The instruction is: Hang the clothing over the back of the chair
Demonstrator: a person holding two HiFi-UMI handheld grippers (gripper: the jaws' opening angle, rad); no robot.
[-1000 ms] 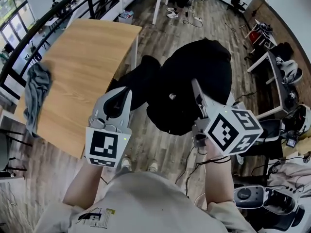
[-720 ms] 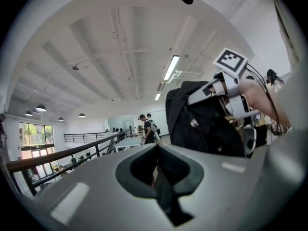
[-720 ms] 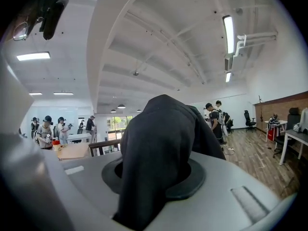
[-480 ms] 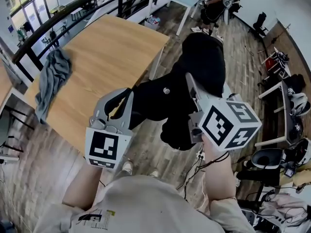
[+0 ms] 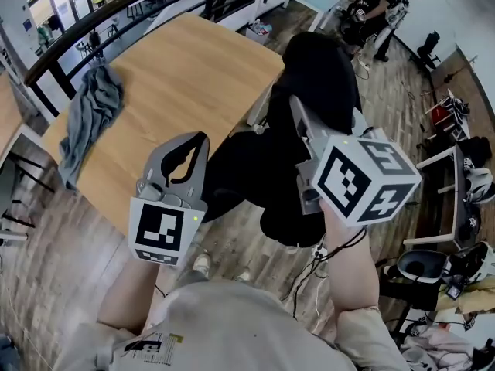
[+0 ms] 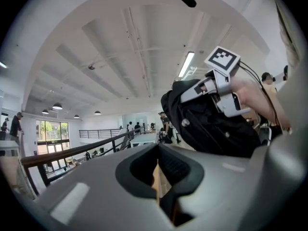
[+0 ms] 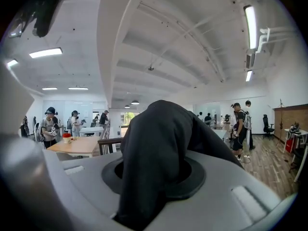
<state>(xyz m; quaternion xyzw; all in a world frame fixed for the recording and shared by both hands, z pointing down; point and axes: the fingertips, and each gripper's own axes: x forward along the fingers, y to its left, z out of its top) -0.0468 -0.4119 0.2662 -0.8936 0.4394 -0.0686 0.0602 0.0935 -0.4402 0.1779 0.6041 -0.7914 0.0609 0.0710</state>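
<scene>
We carry the garment [image 5: 317, 76], right claw [image 5: 298, 114] clenched on it, left claw [image 5: 201, 140] closed empty; next, find the chair back.

The black jacket [image 5: 317, 76], clamped in the right gripper [image 5: 295, 107], now hangs against the right corner of the wooden table [image 5: 178, 76] instead of over open floor to its right. The left gripper [image 5: 195, 141] now overlaps the table's near edge, and the jacket hangs narrower.

Wooden table [image 5: 193, 76] on plank floor [image 5: 54, 238]
</scene>
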